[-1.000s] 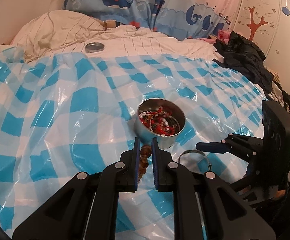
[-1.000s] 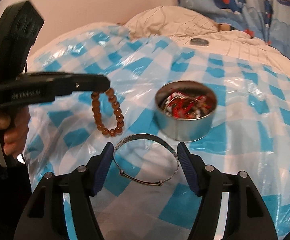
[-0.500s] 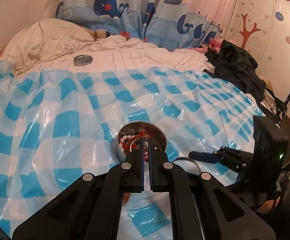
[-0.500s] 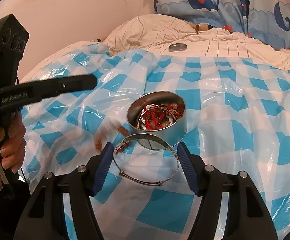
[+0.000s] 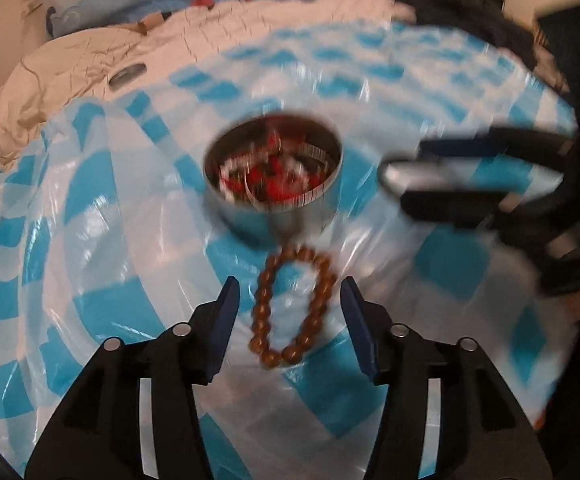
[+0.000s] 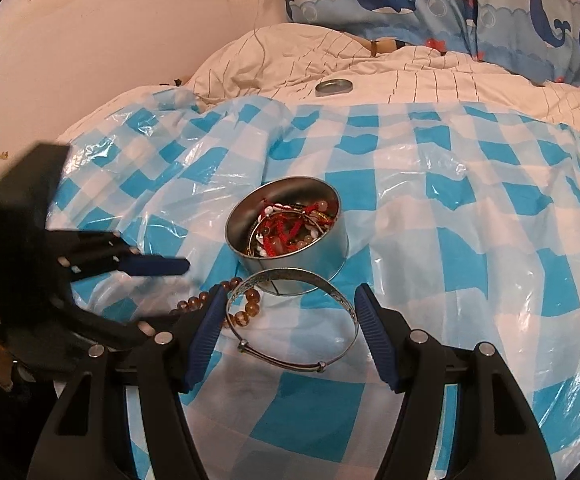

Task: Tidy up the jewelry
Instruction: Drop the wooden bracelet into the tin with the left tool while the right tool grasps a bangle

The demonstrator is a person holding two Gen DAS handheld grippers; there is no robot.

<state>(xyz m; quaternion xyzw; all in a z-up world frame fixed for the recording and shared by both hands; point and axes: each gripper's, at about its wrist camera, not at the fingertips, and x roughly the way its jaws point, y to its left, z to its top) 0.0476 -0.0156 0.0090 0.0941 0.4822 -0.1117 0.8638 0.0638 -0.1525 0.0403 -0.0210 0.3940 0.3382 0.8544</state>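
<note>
A round metal tin (image 5: 274, 180) (image 6: 290, 232) holding red and white jewelry stands on the blue checked plastic sheet (image 6: 449, 208). A brown bead bracelet (image 5: 290, 308) lies on the sheet just in front of the tin, between the open fingers of my left gripper (image 5: 290, 312); it also shows in the right wrist view (image 6: 246, 304). My right gripper (image 6: 290, 320) is shut on a thin silver bangle (image 6: 293, 320), its pads pressing the bangle's two sides, just in front of the tin. The left wrist view is blurred.
The sheet covers a bed with a rumpled white striped duvet (image 6: 369, 64) behind. A round metal lid (image 6: 333, 87) lies on the duvet. Whale-print fabric (image 6: 449, 0) hangs at the back. Dark clothing (image 5: 489, 12) lies at the far right of the bed.
My left gripper was shut on the bead bracelet and lifted it toward the tin; it has since opened and the bracelet lies on the sheet. The right gripper holds the bangle throughout.
</note>
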